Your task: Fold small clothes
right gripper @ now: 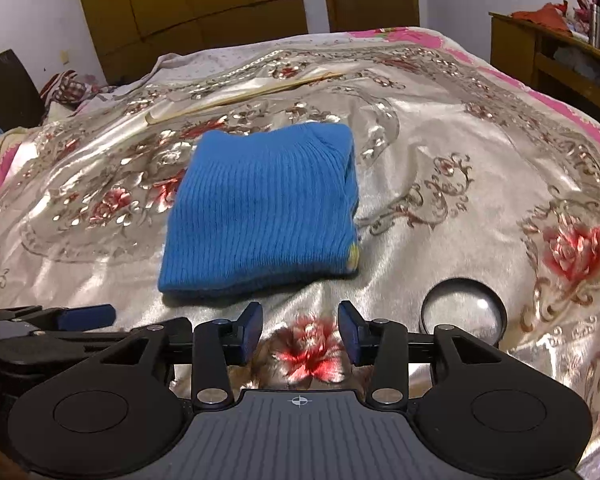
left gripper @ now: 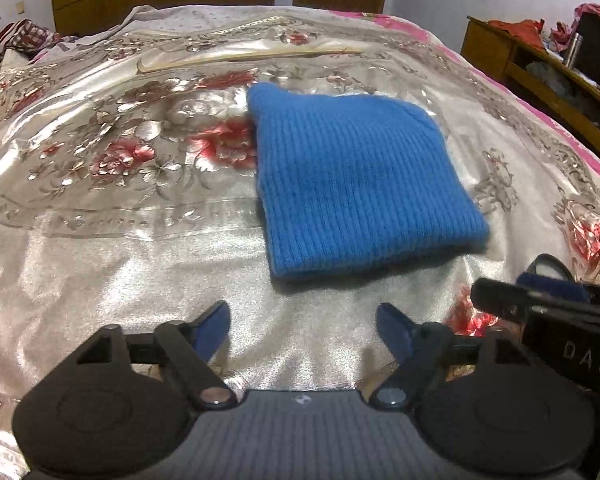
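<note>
Landmark: blue knit garment [right gripper: 260, 208], folded flat on the bed [right gripper: 440, 152].
- Nearer than it: bare satin between it and my left tongs [left gripper: 302, 330] and right tongs [right gripper: 300, 330], both spread wide apart.
- Right and nearer: a round glass lens [right gripper: 464, 308] lies in my path.
- Beyond it: a thin stick [right gripper: 244, 94] crosses the cover.
- Either side: open cover.
</note>
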